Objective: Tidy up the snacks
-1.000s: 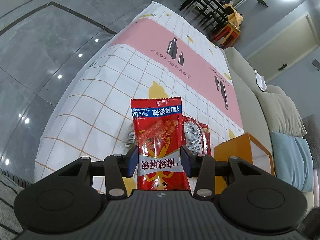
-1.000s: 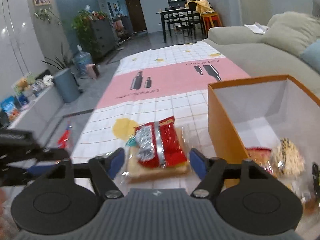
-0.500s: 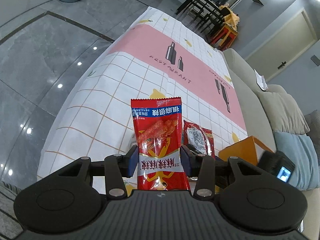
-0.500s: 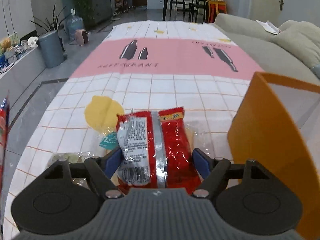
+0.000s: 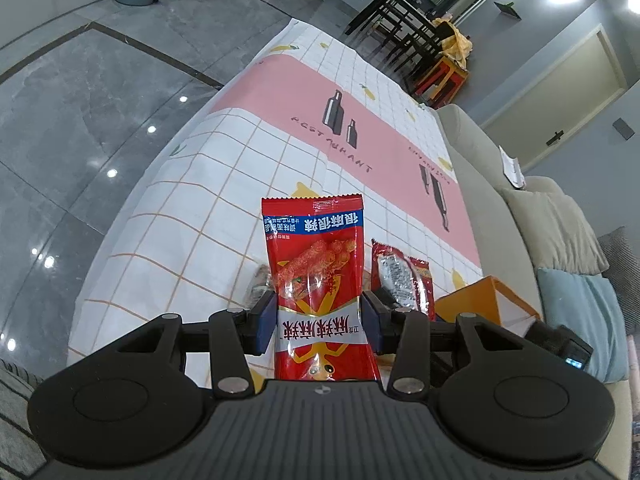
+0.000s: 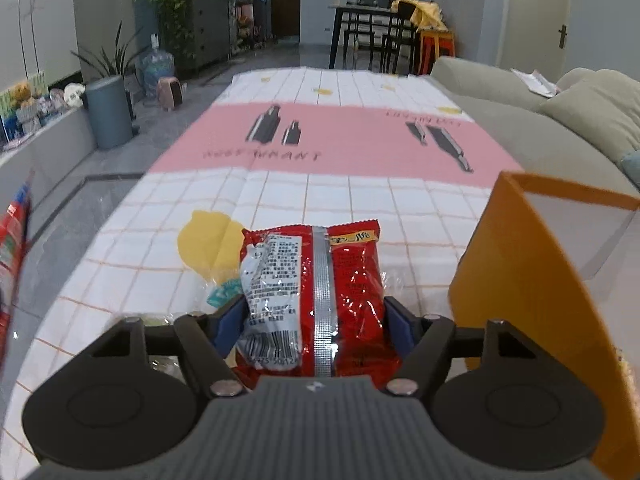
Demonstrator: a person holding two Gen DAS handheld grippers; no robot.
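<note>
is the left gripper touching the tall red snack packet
Touching. In the left wrist view the left gripper has both blue fingers pressed against the sides of the upright tall red snack packet, holding it above the tablecloth.

Left gripper [image 5: 319, 316] clamps a red snack packet [image 5: 316, 264] above the tablecloth [image 5: 224, 184]; right gripper [image 6: 314, 316] jaws are closing around another packet [image 6: 312, 280] lying there.

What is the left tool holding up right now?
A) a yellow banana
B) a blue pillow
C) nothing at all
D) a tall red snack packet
D: in the left wrist view the left tool has its two blue pads pressed on the sides of a tall red snack packet, which stands upright above the checked tablecloth.
</note>
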